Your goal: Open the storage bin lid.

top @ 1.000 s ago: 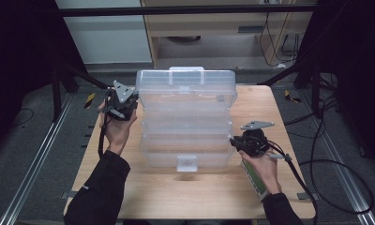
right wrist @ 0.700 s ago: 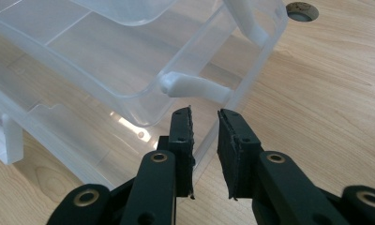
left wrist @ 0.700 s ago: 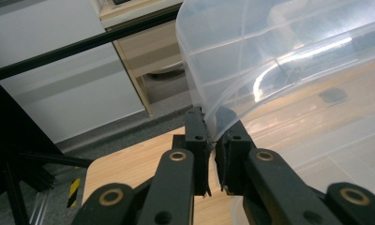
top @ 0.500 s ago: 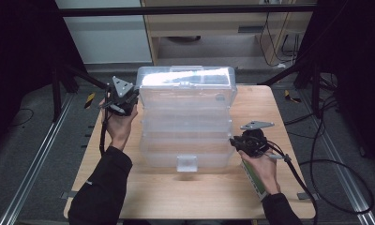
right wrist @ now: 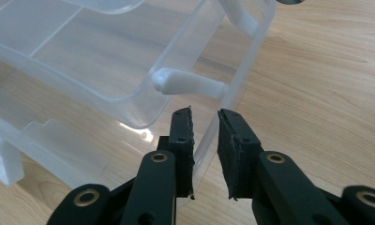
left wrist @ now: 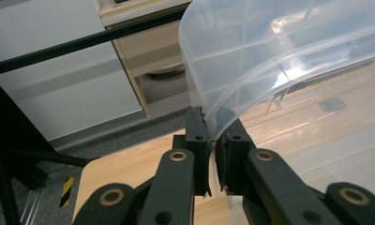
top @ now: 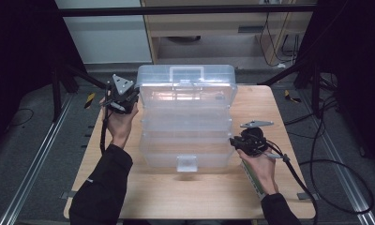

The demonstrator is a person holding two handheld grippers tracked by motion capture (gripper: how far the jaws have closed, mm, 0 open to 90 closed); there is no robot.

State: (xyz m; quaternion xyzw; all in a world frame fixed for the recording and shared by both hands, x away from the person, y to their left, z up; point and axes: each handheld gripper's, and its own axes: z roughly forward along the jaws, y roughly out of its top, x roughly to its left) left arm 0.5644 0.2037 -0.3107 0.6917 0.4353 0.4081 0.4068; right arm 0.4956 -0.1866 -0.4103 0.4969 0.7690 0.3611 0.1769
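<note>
Jaws pinched on clear tiered storage box [top: 186,117]
Lid rim is clamped by left gripper [left wrist: 213,143]; base wall is straddled by right gripper [right wrist: 204,123], slightly spread.

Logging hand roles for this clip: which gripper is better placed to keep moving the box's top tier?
Left. The left gripper is shut on the top tier rim at its corner. The right gripper merely straddles the bottom tier wall, jaws apart.

Clear tiered organizer box [top: 187,123], fanned open
</note>
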